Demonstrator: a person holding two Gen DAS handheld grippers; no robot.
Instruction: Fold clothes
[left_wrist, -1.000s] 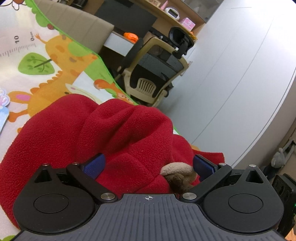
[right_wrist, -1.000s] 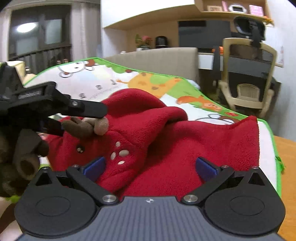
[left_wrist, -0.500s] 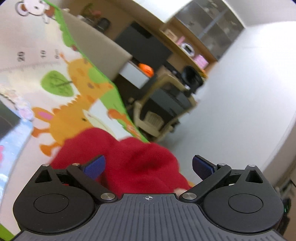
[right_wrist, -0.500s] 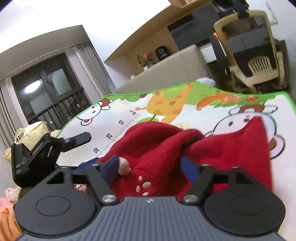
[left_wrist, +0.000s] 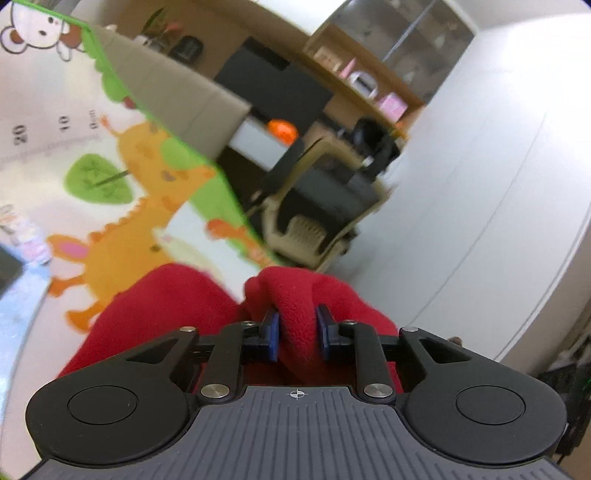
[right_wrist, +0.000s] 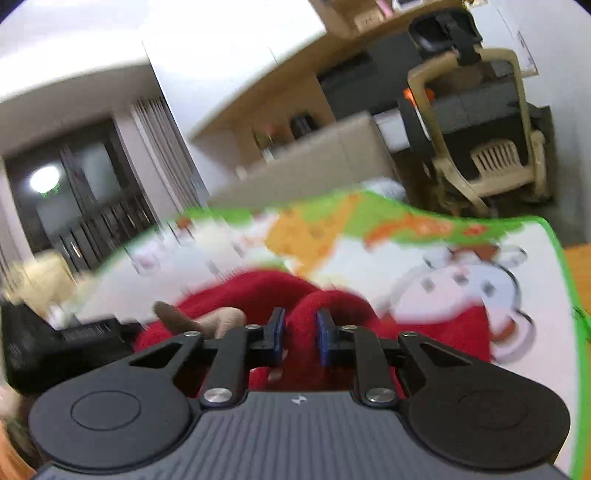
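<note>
A bunch of the red fleece garment (left_wrist: 295, 295) is pinched in each of the left tongs (left_wrist: 295, 332) and right tongs (right_wrist: 299, 336), lifted off the animal-print play mat (left_wrist: 110, 221), presumably to spread it for folding

Cartoon animal play mat (left_wrist: 110, 229), beige office chair (right_wrist: 495, 162), dark balcony door (right_wrist: 85, 206)

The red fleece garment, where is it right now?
The red fleece garment lies bunched on the animal-print play mat, low in both wrist views, with a fold pinched in the left gripper and another in the right gripper.
</note>
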